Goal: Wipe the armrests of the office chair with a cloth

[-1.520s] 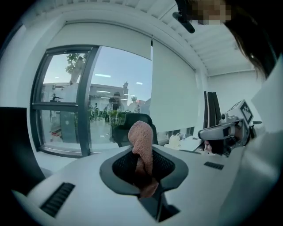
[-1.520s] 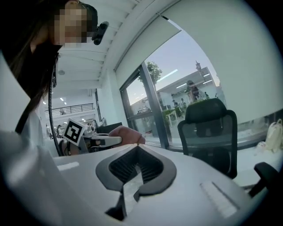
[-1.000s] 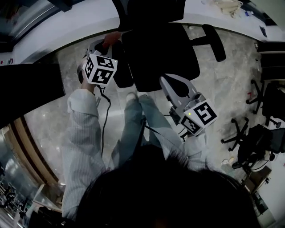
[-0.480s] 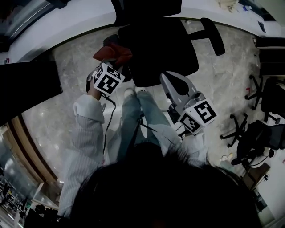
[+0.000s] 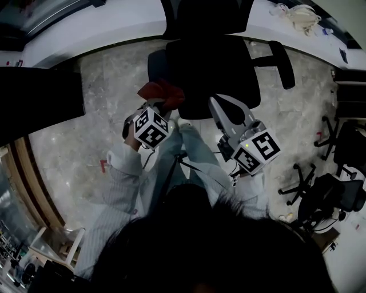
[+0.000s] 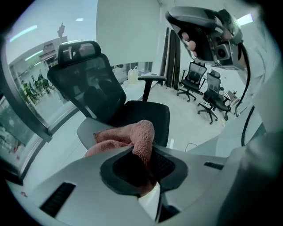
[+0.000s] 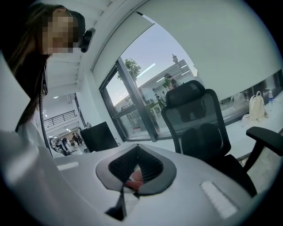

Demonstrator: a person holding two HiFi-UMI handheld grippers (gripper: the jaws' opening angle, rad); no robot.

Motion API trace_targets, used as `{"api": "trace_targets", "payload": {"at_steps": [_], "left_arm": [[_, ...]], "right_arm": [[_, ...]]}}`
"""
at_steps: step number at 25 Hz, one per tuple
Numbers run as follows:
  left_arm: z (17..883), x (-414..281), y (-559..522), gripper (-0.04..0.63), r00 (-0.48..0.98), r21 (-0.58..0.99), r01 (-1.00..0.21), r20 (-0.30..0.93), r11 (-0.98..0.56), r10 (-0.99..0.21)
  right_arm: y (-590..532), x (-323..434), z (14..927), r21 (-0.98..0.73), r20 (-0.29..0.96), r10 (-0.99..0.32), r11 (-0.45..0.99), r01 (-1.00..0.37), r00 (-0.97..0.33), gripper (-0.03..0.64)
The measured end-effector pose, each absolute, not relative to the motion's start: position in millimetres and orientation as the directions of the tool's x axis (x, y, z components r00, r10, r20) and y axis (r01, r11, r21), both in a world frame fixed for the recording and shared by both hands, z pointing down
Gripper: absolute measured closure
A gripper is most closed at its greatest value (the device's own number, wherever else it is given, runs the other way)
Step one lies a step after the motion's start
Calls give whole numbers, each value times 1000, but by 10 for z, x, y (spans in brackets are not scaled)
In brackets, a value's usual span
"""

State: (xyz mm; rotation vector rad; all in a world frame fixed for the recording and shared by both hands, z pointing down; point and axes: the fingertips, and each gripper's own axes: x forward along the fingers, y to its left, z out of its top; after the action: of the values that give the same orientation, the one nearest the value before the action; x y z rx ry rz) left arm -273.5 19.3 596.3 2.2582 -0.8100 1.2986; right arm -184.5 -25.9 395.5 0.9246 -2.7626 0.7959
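The black office chair (image 5: pixel 211 74) stands ahead of me, with its left armrest (image 5: pixel 154 64) and right armrest (image 5: pixel 283 56). My left gripper (image 5: pixel 164 107) is shut on a reddish cloth (image 5: pixel 162 92) bunched at the near end of the left armrest. In the left gripper view the cloth (image 6: pixel 132 139) bulges out between the pads of the left gripper (image 6: pixel 143 161), above the grey armrest pad (image 6: pixel 86 130). My right gripper (image 5: pixel 216 104) hovers by the seat's front edge, jaws together. In its own view the right gripper (image 7: pixel 137 170) faces the chair back (image 7: pixel 196 119); a small pinkish patch shows low between the pads.
A white desk (image 5: pixel 114 28) curves behind the chair, with a pale bag (image 5: pixel 300 14) on it. A dark block (image 5: pixel 34 109) stands at left. Other office chairs (image 5: pixel 343 189) are at right. My legs (image 5: pixel 189 149) are in front of the seat.
The left gripper has carried the cloth back along the left armrest toward me and tilted further down. The right gripper has stayed where it was.
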Motion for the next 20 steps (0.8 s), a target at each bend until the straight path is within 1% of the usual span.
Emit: {"api": "trace_targets", "payload": {"at_steps": [3,7,11,16,18,20], "left_arm": [[5994,-2863,-133,537,386,51,-687,871,-725,-305],[6096,-3130,-717,537,326,-6,-734,874,-679,-359],[6155,-3356,-1209,537,283,-23,-783,877,-622,-388],[6130,-3631,-1779,537,138,-167,-817,872,-551,-469],[6159,-3630,-1810,537,127,-164,-826,878,-540,-461],[6224,-3505,-1668,537,155,-127,-819,890,-560,-428]], "right_arm": [[-285,-1871,4050,-438,294,-511,679,-589,-808,615],[-308,-1866,4270,-457,345,-501,649,-608,-794,615],[-359,-1821,4296,-461,354,-519,627,-628,-778,615],[-371,-1625,4293,-468,355,-550,596,-653,-756,615],[-357,-1546,4294,-472,354,-560,585,-660,-749,615],[-322,-1486,4304,-477,352,-566,577,-663,-746,615]]}}
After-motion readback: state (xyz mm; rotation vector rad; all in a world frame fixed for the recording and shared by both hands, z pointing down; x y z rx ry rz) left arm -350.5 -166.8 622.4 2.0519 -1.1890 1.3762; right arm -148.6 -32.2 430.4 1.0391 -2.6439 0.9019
